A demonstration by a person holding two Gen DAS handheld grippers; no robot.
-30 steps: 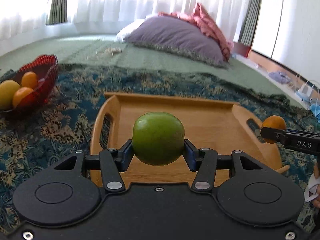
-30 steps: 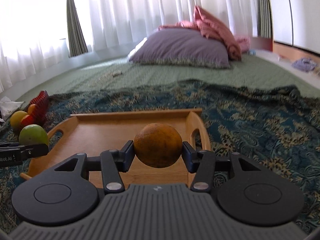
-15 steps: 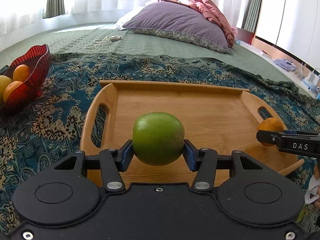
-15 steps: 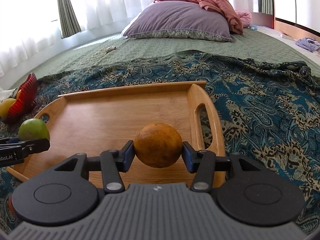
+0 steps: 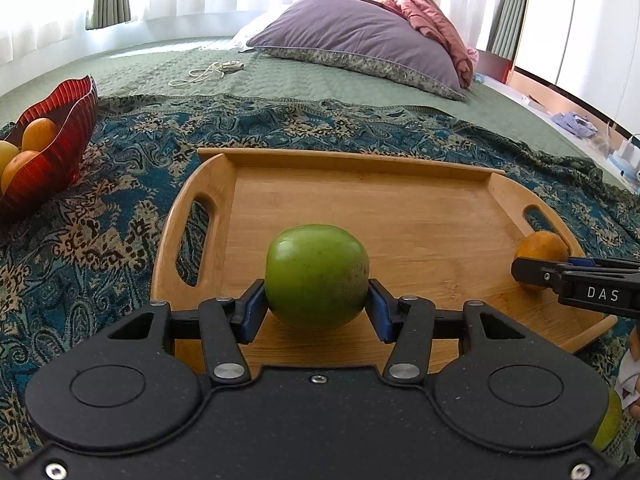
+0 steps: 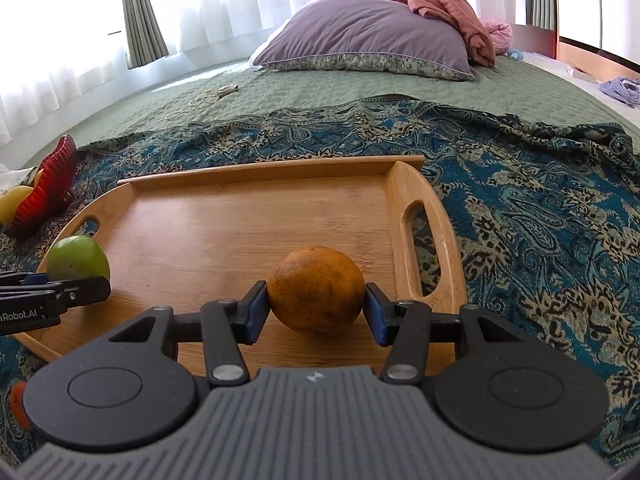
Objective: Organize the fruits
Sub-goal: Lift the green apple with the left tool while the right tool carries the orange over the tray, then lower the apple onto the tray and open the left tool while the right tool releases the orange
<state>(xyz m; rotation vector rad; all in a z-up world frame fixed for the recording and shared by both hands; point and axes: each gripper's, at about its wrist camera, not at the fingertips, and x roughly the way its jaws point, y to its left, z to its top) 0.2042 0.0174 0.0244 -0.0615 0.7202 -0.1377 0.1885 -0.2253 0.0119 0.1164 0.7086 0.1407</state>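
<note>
My left gripper (image 5: 317,310) is shut on a green apple (image 5: 317,276) and holds it low over the near left part of the wooden tray (image 5: 360,184). My right gripper (image 6: 316,310) is shut on an orange (image 6: 316,290) low over the tray's (image 6: 256,204) near right part. The orange also shows at the right edge of the left wrist view (image 5: 540,246), and the apple at the left of the right wrist view (image 6: 78,258). Whether either fruit touches the tray I cannot tell.
A red bowl (image 5: 60,148) with several orange and yellow fruits stands left of the tray on the patterned blue blanket (image 5: 100,216). A purple pillow (image 5: 360,40) lies far back on the green bedspread. Another green fruit (image 5: 608,424) peeks out at the lower right.
Both grippers have moved down and forward over the tray, each with its fruit still held. The tray now fills more of both views.
</note>
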